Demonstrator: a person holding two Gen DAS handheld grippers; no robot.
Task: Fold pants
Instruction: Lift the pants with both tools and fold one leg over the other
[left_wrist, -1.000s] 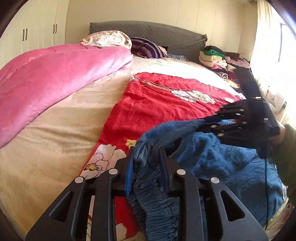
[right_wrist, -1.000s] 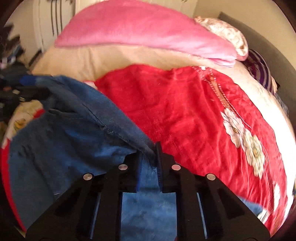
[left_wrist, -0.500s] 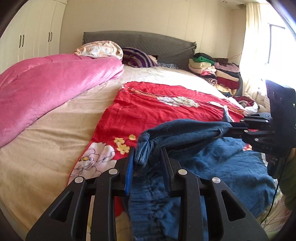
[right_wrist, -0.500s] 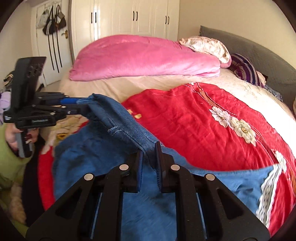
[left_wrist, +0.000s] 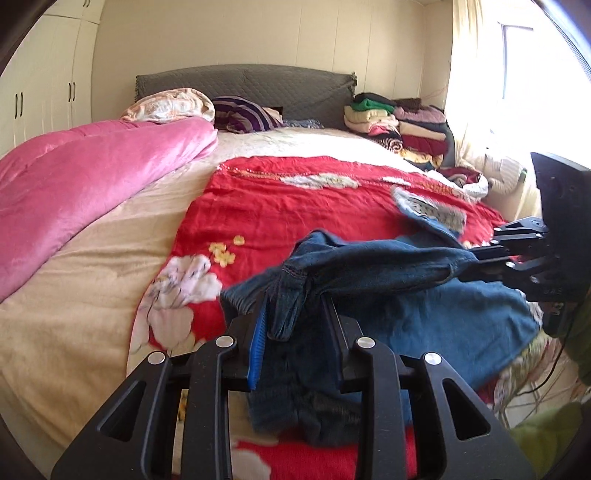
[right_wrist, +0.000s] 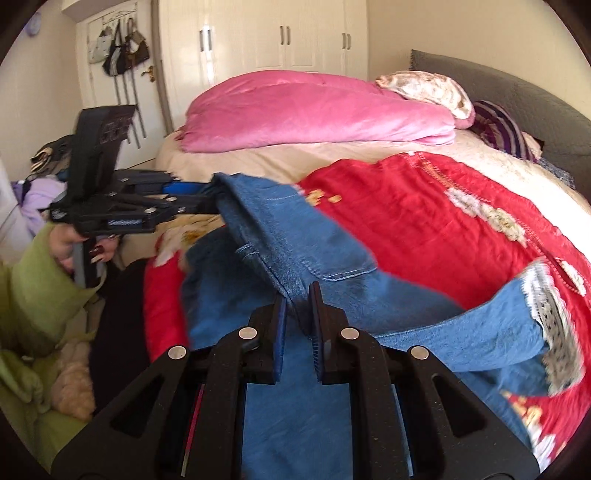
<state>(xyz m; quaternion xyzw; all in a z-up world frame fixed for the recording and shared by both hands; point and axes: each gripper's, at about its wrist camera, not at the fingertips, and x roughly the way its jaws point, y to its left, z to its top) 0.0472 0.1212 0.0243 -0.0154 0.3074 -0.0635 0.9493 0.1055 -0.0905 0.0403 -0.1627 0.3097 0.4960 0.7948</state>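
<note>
Blue denim pants (left_wrist: 388, 273) hang between my two grippers above a red floral blanket (left_wrist: 295, 199) on the bed. My left gripper (left_wrist: 295, 310) is shut on a bunched end of the waistband. My right gripper (right_wrist: 297, 295) is shut on the pants' edge by a pocket seam. In the left wrist view the right gripper (left_wrist: 476, 264) grips the cloth at the right. In the right wrist view the left gripper (right_wrist: 201, 201) holds the far end of the pants (right_wrist: 295, 236). A leg with a pale patterned cuff (right_wrist: 550, 325) trails to the right.
A pink quilt (left_wrist: 85, 177) lies along the left of the bed. Pillows (left_wrist: 173, 105) and a grey headboard (left_wrist: 243, 83) are at the far end. Folded clothes (left_wrist: 399, 125) are stacked by the window. A person's green sleeve (right_wrist: 40, 280) and white wardrobes (right_wrist: 280, 37) show.
Both grippers moved back toward the bed's foot and lifted the pants, so the waistband now stretches taut between them. The cuffed leg swung into view at the right.
</note>
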